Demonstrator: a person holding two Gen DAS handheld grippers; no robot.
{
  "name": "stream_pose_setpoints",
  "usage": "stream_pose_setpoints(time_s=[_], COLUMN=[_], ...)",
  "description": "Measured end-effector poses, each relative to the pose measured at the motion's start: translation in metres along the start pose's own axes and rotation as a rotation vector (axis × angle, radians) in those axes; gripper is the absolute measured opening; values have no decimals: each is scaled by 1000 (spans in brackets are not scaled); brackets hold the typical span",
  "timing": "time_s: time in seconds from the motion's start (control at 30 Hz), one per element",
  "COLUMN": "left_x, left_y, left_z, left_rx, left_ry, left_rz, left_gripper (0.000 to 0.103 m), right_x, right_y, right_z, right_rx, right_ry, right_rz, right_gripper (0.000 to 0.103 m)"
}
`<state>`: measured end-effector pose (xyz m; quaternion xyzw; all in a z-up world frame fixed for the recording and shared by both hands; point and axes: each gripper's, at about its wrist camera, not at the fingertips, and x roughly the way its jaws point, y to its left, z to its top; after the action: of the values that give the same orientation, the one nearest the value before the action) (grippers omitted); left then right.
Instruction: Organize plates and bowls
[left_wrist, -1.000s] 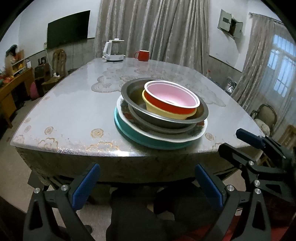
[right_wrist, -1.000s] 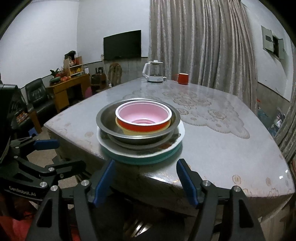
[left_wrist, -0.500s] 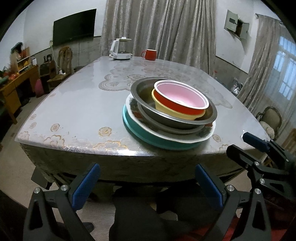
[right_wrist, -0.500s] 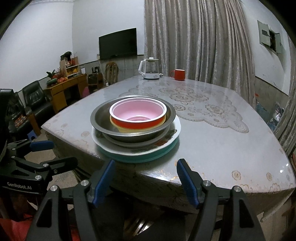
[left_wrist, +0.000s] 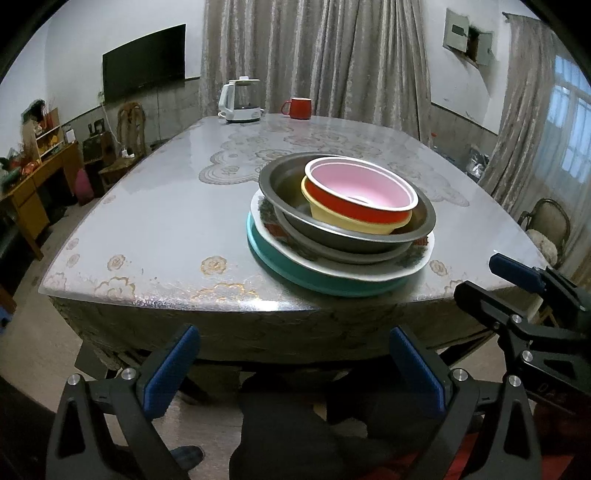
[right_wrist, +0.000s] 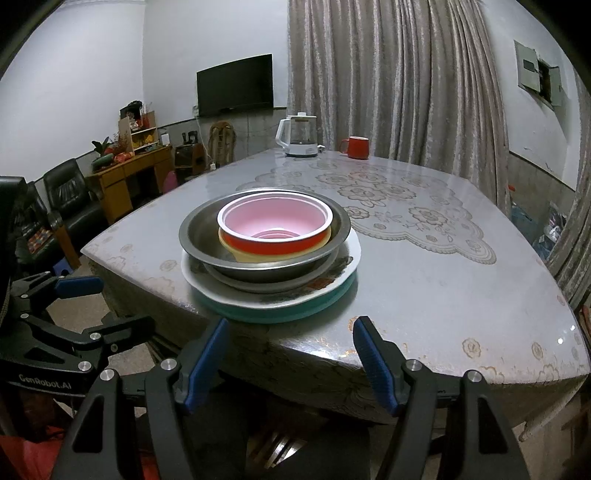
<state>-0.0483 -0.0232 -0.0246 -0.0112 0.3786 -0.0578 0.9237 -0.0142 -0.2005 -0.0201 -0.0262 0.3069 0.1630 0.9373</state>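
Six nested dishes: one stack at the near edge of the surface (left_wrist: 155, 206), centred before both grippers.
Stack base: teal plate (left_wrist: 295, 273), flat on the surface, close to the near rim.
Second layer: white floral plate (left_wrist: 406, 264), lying on the teal plate, its rim overhanging slightly to the right in the left wrist view.
Third layer: two steel basins, the lower steel basin (left_wrist: 351, 253) showing only as a rim beneath the upper steel basin (left_wrist: 280, 184).
Fourth layer: yellow bowl (left_wrist: 332, 218), seated inside the upper steel basin, toward its right side.
Top layer: red bowl with pink interior (left_wrist: 360, 184), nested in the yellow bowl, upright.
Left gripper (left_wrist: 293, 365): jaws released and spread wide, nothing between them, held below and short of the surface edge.
Right gripper (right_wrist: 290, 360): jaws released, moderately spread, nothing between them, just short of the teal plate; also seen at the right margin of the left wrist view.
Far end of surface: white electric kettle (left_wrist: 240, 101) and red mug (left_wrist: 298, 108), well apart from the stack.
Background: wall television (right_wrist: 235, 85) and curtains (right_wrist: 391, 74).
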Motion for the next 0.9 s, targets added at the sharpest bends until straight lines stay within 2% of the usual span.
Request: stream_pose_setpoints(time_s=[0.3,0.47,0.9], left_x=[4,7,8], left_y=[4,0,-1], left_z=[0,-1,-1], left_rx=[-20,-6,4], left_ry=[13,27,31], left_rz=[-4,17,11], left_gripper=[103,103,102], right_x=[2,3,5], right_y=[-1,-2,-5], right_z=[0,0,0], right_rx=[9,8,16], right_ry=[5,10,13], right_rz=[-2,-2,-10], right_gripper=[71,71,71])
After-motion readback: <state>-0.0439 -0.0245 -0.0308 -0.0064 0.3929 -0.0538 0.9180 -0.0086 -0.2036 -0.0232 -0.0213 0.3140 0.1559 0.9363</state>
